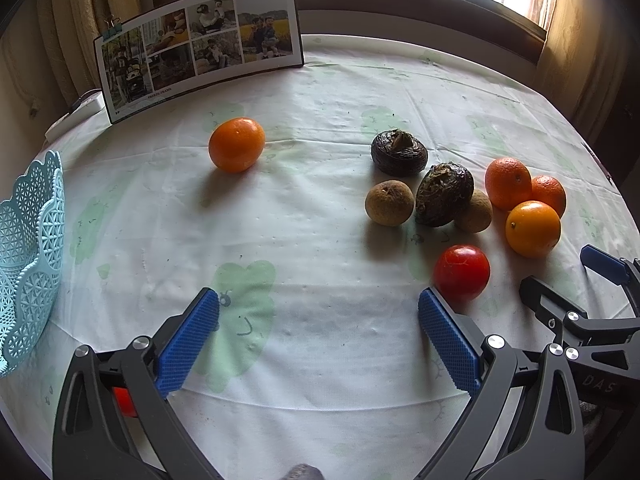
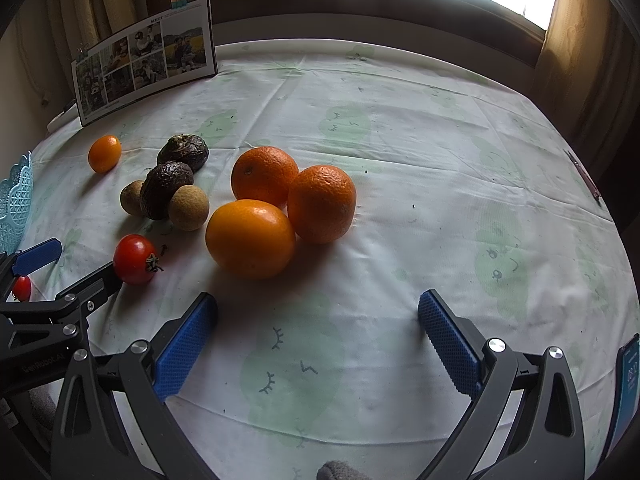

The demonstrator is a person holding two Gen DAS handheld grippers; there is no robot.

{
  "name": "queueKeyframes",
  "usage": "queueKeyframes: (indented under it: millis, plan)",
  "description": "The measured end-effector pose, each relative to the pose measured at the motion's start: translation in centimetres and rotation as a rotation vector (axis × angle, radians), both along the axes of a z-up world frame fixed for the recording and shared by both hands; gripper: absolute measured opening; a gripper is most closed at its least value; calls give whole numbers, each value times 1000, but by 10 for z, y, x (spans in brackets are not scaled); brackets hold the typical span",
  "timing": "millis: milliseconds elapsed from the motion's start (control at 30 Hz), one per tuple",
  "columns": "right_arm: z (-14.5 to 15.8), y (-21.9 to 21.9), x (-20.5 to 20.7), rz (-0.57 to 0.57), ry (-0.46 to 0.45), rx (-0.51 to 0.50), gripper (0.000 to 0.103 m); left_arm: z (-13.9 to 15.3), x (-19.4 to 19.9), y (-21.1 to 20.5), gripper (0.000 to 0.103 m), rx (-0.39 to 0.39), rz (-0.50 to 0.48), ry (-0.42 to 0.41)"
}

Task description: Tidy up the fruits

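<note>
While both grippers hang spread and empty low in frame, the left gripper (image 1: 318, 332) sits nearest the red tomato (image 1: 461, 272), likely lining up a pick. Oranges (image 2: 250, 238) cluster mid-desk; the blue basket (image 1: 30, 256) waits at far left to receive fruit. The right gripper (image 2: 318, 334) faces those oranges.

Oranges (image 2: 276, 208), tomato (image 2: 135, 259), possibly longans (image 2: 188, 207) clustered; basket (image 1: 30, 264) apart.

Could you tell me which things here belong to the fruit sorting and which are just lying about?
Job: three oranges, lone orange fruit, tomato, two dark wrinkled fruits, two brown round fruits, blue basket.
Lying about: photo board, phone.
</note>
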State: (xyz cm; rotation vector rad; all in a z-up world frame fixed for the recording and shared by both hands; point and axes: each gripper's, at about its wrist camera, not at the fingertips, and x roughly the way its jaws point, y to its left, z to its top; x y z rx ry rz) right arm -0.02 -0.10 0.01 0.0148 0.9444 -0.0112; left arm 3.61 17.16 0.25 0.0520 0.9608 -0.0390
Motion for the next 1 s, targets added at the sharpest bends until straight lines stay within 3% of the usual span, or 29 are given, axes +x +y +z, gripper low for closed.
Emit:
queueKeyframes:
  millis: [500,1000]
  plan:
    - [-1,3,-3,79,30,1,98,0,0,-1,101,0,-2,2]
    - [0,0,-4,83,30,-2,98,4,-7,3,100,-22,-5,-5]
